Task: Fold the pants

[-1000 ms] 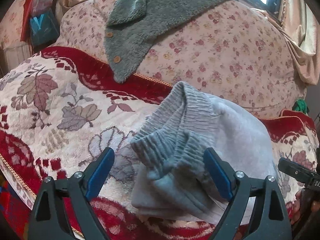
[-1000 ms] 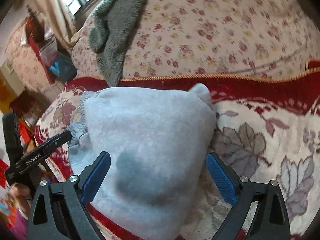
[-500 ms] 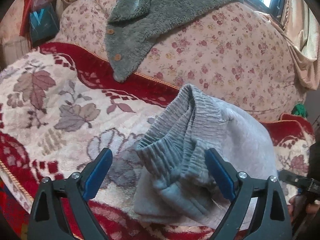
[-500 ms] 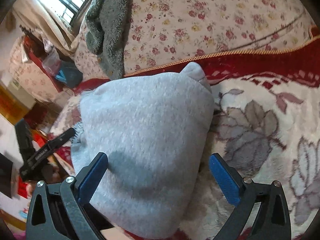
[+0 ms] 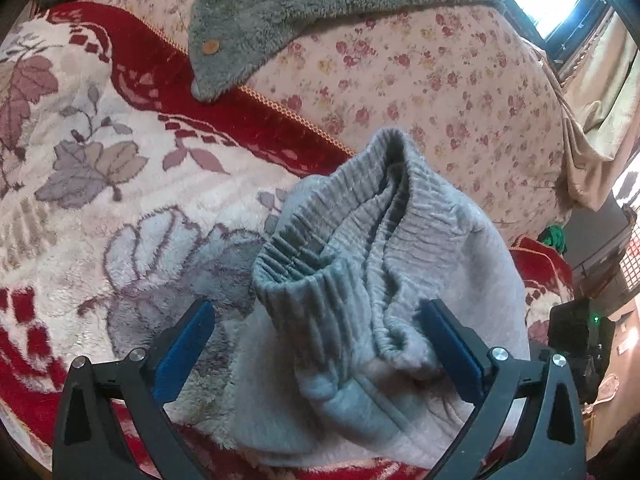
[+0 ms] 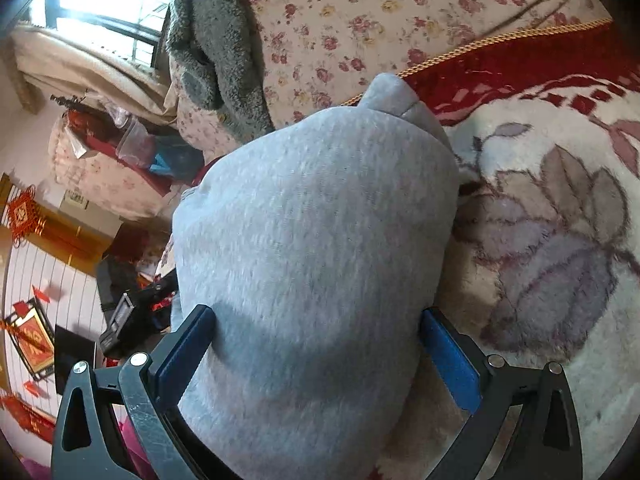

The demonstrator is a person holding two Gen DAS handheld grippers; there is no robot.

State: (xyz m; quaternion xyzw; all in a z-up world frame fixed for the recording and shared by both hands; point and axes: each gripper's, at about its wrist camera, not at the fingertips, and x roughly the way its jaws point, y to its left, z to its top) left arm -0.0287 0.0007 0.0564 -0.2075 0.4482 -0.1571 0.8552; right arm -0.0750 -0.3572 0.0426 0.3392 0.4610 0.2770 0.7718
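Note:
Light grey pants lie folded in a bundle on a red and cream floral blanket. The ribbed elastic waistband faces the left wrist view. My left gripper is open, its blue pads on either side of the waistband end. In the right wrist view the smooth folded side of the pants fills the middle. My right gripper is open, its pads on either side of the bundle's near end. The other gripper's body shows at the left.
A grey fleece garment with buttons hangs over the flowered sofa back behind the blanket. A window and curtains lie beyond. Room clutter and red decorations show off the sofa's edge.
Both grippers have moved closer to the pants bundle, which now fills more of each view. The right view has tilted toward the window. Both grippers stay open.

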